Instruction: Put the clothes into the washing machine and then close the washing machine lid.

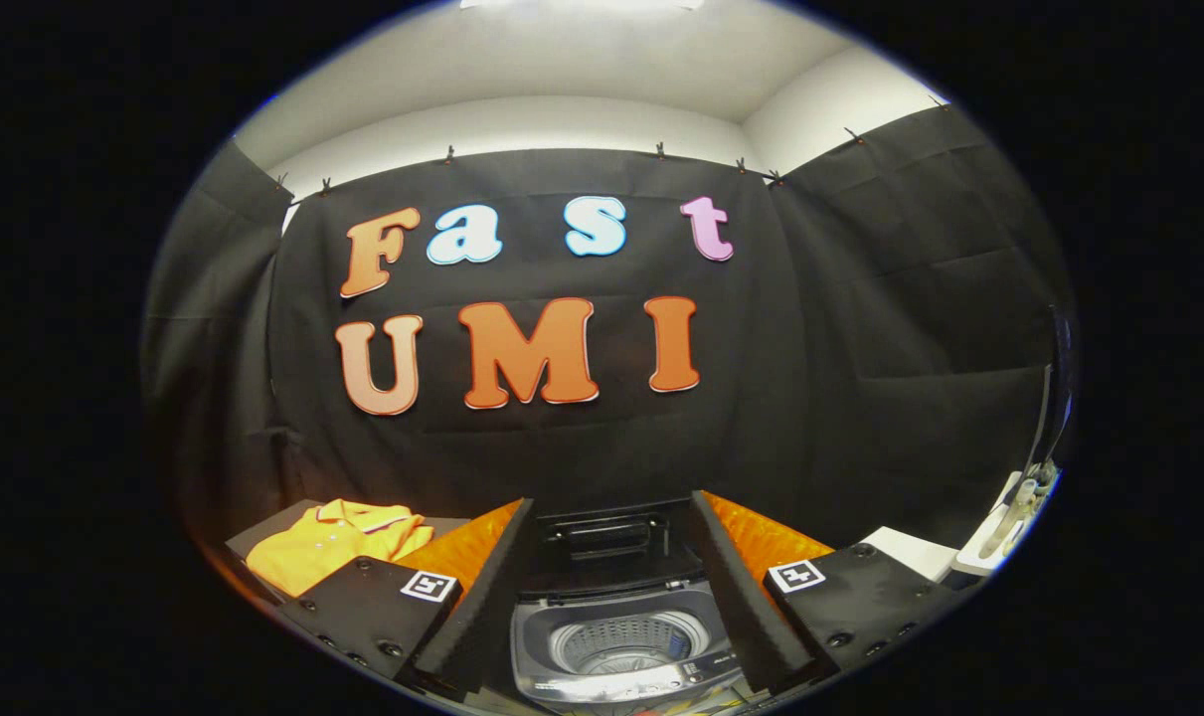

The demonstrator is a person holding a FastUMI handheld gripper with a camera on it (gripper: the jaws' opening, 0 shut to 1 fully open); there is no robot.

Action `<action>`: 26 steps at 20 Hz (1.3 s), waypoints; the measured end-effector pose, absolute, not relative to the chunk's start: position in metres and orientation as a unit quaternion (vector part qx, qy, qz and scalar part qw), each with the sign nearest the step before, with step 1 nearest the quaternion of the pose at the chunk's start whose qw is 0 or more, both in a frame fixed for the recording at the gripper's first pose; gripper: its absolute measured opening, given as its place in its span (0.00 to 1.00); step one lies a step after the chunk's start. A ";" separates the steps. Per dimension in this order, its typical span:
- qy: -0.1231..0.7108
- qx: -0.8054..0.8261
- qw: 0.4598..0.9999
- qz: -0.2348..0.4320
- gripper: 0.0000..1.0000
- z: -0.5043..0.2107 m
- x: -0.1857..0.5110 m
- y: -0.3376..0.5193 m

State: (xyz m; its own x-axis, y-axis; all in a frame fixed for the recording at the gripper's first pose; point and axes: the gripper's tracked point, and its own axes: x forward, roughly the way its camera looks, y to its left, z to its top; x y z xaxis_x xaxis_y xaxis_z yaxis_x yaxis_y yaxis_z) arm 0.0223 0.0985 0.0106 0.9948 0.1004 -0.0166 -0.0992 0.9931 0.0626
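Shirt pickup ahead of loading

Tool (611, 597) is hanging wide open and holding nothing above the washing machine (621, 646), whose lid (606, 537) is standing raised. Orange polo shirt (338, 547) is lying folded to the left; gripping a thick fold should lift it whole.

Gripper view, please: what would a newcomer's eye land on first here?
First, the bright orange polo shirt, folded on a dark surface beyond the left finger. Next, the top-loading washing machine between the open gripper's fingers, its lid raised and the perforated drum showing.
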 end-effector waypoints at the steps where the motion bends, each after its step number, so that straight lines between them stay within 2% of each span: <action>1: 0.005 0.033 0.997 0.066 0.98 0.019 0.023 0.114; 5: -0.002 0.064 0.986 0.151 0.98 0.041 0.026 0.192; 13: 0.049 0.051 0.959 0.275 0.98 0.013 0.041 0.354; 18: 0.083 0.033 0.951 0.295 0.98 -0.032 0.048 0.426; 26: 0.161 -0.008 0.950 0.267 0.99 -0.116 0.063 0.482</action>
State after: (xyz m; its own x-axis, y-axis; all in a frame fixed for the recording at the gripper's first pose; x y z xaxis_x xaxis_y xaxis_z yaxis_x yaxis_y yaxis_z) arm 0.0631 0.4822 -0.1158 0.8050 0.5053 -0.3108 -0.5103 0.8570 0.0718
